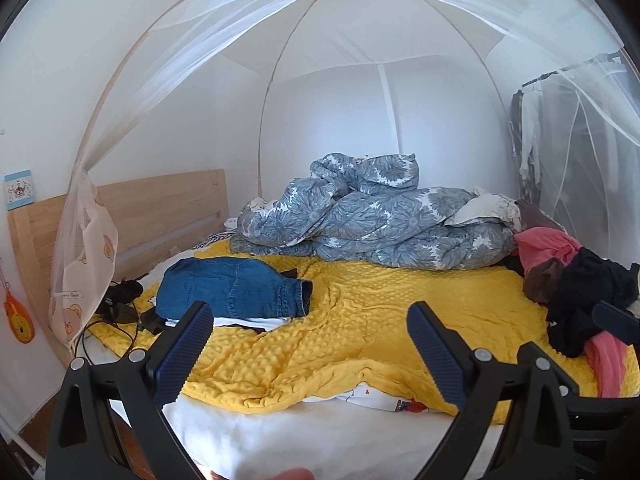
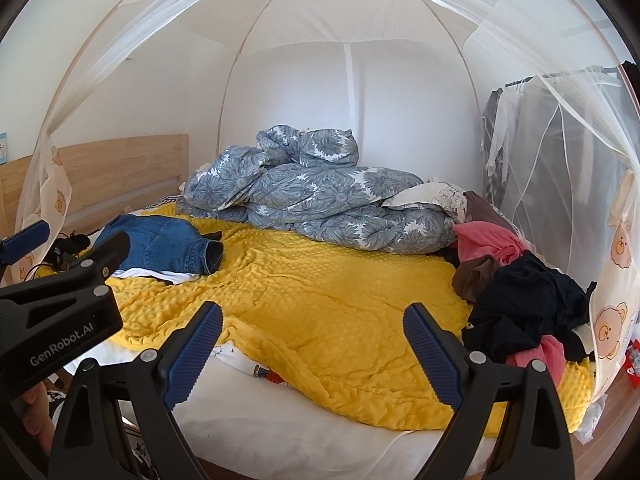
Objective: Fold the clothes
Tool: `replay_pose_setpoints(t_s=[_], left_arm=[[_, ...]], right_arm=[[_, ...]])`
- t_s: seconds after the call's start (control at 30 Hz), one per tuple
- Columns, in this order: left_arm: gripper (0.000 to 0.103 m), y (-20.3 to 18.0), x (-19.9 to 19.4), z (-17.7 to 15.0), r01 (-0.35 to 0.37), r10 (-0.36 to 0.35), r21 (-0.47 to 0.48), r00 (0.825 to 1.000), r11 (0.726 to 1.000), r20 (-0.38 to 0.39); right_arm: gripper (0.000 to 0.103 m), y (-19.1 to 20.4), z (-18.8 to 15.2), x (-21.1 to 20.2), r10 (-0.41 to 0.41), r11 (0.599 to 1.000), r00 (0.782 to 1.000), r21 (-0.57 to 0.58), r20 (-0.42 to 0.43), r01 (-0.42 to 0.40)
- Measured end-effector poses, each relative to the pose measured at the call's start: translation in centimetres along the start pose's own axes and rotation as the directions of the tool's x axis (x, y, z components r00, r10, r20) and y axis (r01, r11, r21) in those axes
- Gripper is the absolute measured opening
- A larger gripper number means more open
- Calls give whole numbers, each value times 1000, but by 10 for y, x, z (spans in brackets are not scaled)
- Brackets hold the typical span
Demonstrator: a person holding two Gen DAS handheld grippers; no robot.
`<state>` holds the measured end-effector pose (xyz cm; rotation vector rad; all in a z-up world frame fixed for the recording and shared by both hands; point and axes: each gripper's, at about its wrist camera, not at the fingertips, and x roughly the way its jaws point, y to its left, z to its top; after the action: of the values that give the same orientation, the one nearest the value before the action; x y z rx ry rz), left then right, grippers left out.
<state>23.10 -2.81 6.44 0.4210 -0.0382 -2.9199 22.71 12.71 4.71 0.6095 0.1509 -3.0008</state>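
Observation:
A stack of folded clothes topped by blue denim (image 1: 236,292) (image 2: 160,248) lies on the yellow blanket (image 1: 360,320) (image 2: 320,300) at the bed's left. A loose heap of black, pink and brown clothes (image 1: 576,292) (image 2: 516,292) sits at the right edge. My left gripper (image 1: 310,344) hovers open over the near side of the bed, holding nothing. My right gripper (image 2: 312,344) is also open and empty, with the heap just to its right. The left gripper's body (image 2: 60,312) shows at the left of the right wrist view.
A crumpled grey floral duvet (image 1: 372,220) (image 2: 320,192) fills the back of the bed. A white mosquito net (image 1: 280,20) domes over everything. A wooden headboard (image 1: 160,208) stands at the left, with black cables and small devices (image 1: 120,308) below it. A clothes rack (image 2: 552,140) stands beyond the net.

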Motion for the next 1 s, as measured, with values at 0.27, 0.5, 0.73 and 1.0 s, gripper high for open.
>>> replay_pose_setpoints(t_s=[0.27,0.5,0.73,1.0], left_arm=[[99,5,3,-1,-27,27,-9,1000,1000,-4],[99,4,7,-1,-30,30,-6,999,1000,-16],[99,3,9,-2,-31,31,-7,999,1000,-19],[99,3,11,-2,-49,49,-6,998,999,-26]], right_arm=[[94,3,-1,5,22,1000,1000,-4,-6,-22],[94,4,-2,12,30,1000,999,-4,-21,-31],[94,2,-4,14,32,999,999,-2,-27,-32],[94,1,-5,16,34,999,999,1,-33,-34]])
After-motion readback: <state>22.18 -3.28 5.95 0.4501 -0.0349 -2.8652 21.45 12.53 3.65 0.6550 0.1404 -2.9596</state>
